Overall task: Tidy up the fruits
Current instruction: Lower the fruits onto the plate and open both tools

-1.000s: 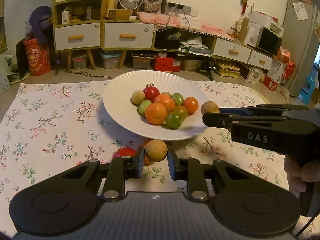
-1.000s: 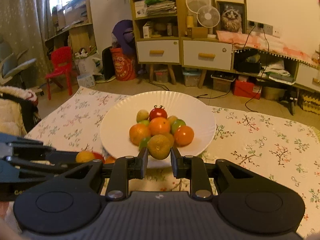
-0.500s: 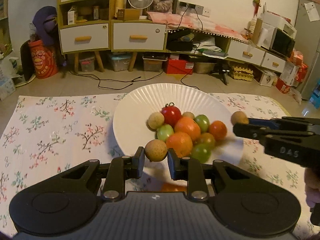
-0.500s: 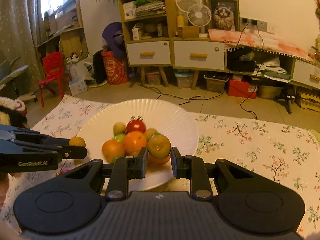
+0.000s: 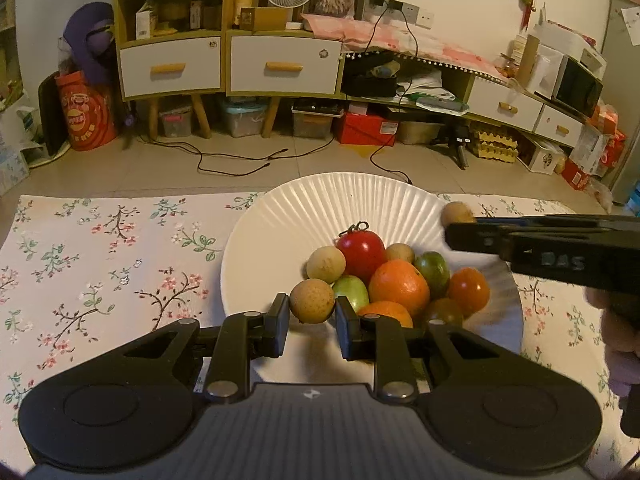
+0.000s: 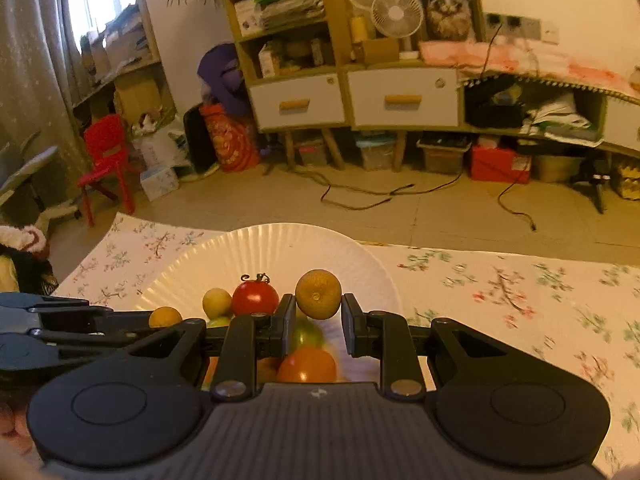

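Note:
A white fluted plate [image 5: 320, 200] holds a pile of fruit: a red tomato [image 5: 361, 249], oranges [image 5: 398, 282], green tomatoes and tan longans. My left gripper [image 5: 311, 312] is shut on a tan longan [image 5: 312, 301] over the plate's near left part. My right gripper [image 6: 316, 314] is shut on a small yellow-brown round fruit [image 6: 318, 294] above the pile. In the left wrist view the right gripper [image 5: 460, 226] reaches in from the right with its fruit [image 5: 456, 213] over the plate's far right rim. In the right wrist view the left gripper [image 6: 160, 322] lies at the left.
The plate [image 6: 272, 248] sits on a floral tablecloth [image 5: 100, 260]. Beyond the table edge lie floor cables, white-drawer cabinets [image 5: 228, 64], storage boxes and a red chair [image 6: 106, 160]. A hand [image 5: 624, 344] holds the right gripper at the right edge.
Both grippers have moved forward over the plate with their fruits held. The loose fruit seen on the cloth near the left gripper a second ago is out of view.

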### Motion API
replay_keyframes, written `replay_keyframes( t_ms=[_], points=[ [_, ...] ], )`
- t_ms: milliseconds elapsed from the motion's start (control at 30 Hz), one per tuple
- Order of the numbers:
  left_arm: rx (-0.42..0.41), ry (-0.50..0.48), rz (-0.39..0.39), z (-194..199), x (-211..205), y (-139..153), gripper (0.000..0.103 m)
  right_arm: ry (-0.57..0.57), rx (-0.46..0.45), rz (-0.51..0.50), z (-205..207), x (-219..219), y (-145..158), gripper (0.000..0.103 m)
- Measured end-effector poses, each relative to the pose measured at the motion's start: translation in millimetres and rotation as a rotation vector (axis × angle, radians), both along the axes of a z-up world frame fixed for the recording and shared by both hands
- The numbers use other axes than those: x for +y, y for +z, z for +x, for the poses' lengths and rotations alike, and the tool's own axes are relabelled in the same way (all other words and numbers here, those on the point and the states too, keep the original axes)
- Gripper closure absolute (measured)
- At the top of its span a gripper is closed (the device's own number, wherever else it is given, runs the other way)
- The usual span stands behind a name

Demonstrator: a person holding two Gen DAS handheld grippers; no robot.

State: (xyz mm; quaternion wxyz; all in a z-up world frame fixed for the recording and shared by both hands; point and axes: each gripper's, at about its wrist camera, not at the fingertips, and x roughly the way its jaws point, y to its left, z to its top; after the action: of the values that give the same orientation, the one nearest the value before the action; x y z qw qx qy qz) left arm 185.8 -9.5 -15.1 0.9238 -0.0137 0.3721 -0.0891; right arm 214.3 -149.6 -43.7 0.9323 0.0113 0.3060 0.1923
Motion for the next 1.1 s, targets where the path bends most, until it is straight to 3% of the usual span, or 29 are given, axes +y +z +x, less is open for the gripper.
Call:
replay_keyframes(
  t_ms=[667, 833, 900, 1100],
  points=[
    [-0.011, -0.012, -0.023, 4.2, 0.0, -0.3, 0.083, 0.006, 0.073, -0.050, 27.1, 22.1, -10.0, 0.078],
    [-0.021, -0.001, -0.025, 0.1, 0.8, 2.3, 0.071, 0.002, 0.067, -0.046, 22.9, 21.9, -5.7, 0.072],
    [-0.028, 0.011, -0.025, -3.9, 1.7, 5.3, 0.062, -0.015, 0.064, -0.043, 18.6, 20.3, -3.1, 0.062],
    [-0.039, 0.029, -0.016, -15.6, 7.7, 15.2, 0.047, -0.039, 0.034, -0.048, 2.9, 16.9, 7.2, 0.047]
  ],
)
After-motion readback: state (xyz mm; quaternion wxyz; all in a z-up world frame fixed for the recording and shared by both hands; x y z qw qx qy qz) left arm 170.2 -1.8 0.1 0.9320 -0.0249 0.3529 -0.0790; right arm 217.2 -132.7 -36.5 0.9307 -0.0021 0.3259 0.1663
